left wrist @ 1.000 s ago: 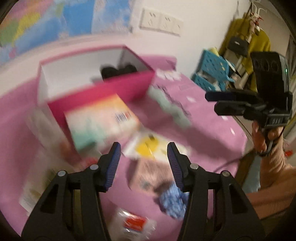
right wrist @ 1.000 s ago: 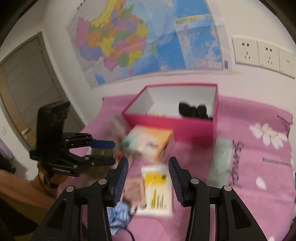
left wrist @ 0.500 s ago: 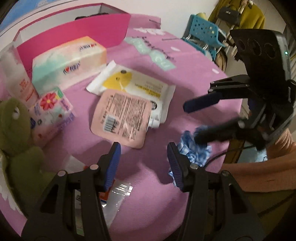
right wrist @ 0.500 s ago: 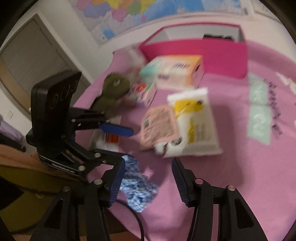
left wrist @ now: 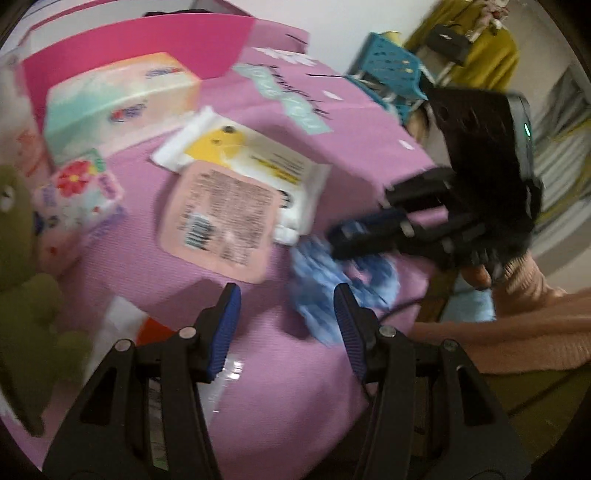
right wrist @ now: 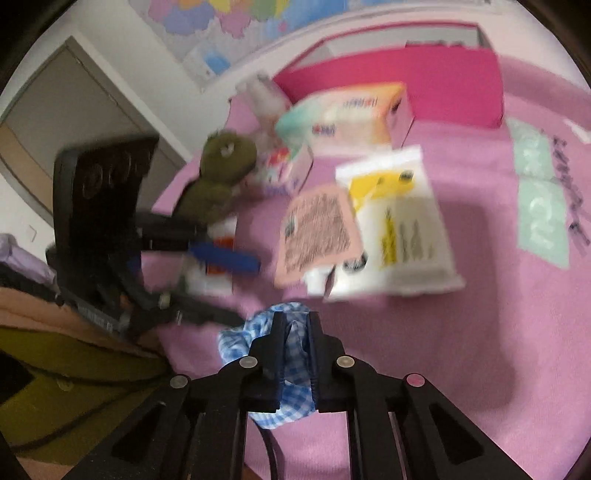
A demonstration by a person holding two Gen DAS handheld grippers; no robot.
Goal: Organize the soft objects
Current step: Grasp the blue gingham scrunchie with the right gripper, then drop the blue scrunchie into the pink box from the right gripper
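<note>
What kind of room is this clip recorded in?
Probably a bedroom or other room in a home. A colourful wall map hangs above a surface under a pink flowered cloth, a door stands to one side, and a mustard garment hangs behind a blue plastic basket.

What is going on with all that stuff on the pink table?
A person is tidying soft things using two hand-held grippers. The right gripper has pinched the blue-and-white checked cloth scrunchie near the edge of the pink tablecloth. The left gripper is open and holds nothing. The green plush toy, tissue packs and open pink box sit untouched.
</note>
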